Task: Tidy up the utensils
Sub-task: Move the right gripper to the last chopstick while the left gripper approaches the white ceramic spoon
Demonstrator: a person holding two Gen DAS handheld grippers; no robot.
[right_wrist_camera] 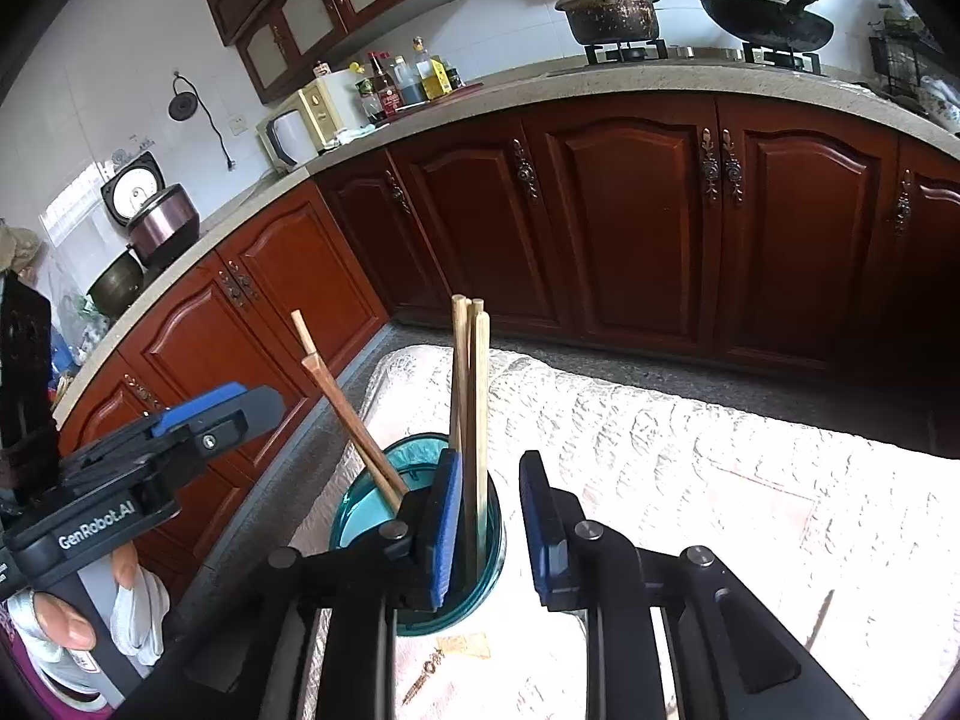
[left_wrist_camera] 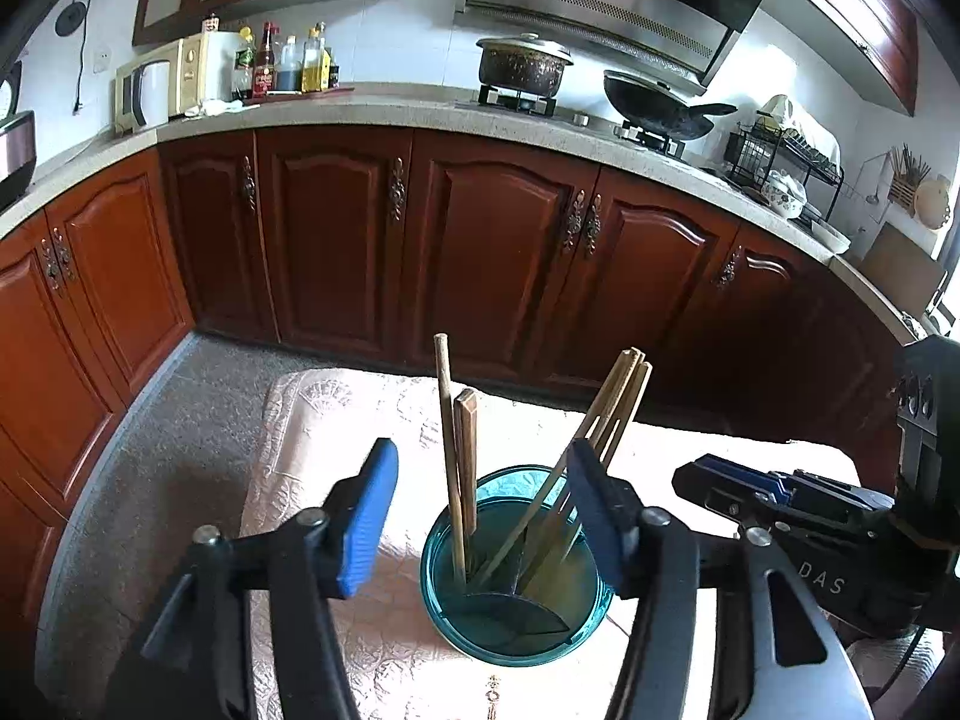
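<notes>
Teal cup [left_wrist_camera: 516,612] w/ chopsticks [left_wrist_camera: 459,468] upright on cloth-covered counter [left_wrist_camera: 336,420]. Left hand-held gripper [left_wrist_camera: 480,516] spread wide, straddling cup, nothing gripped. Right hand-held gripper [right_wrist_camera: 492,522] slightly apart, empty, just beside cup.

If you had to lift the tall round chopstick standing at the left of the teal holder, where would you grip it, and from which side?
Grip the round chopstick on its bare upper shaft, well above the teal holder rim, coming from above and in front. It stands nearly upright and rises higher than the flat pair beside it, so only that top stretch seems free for the left gripper.
</notes>
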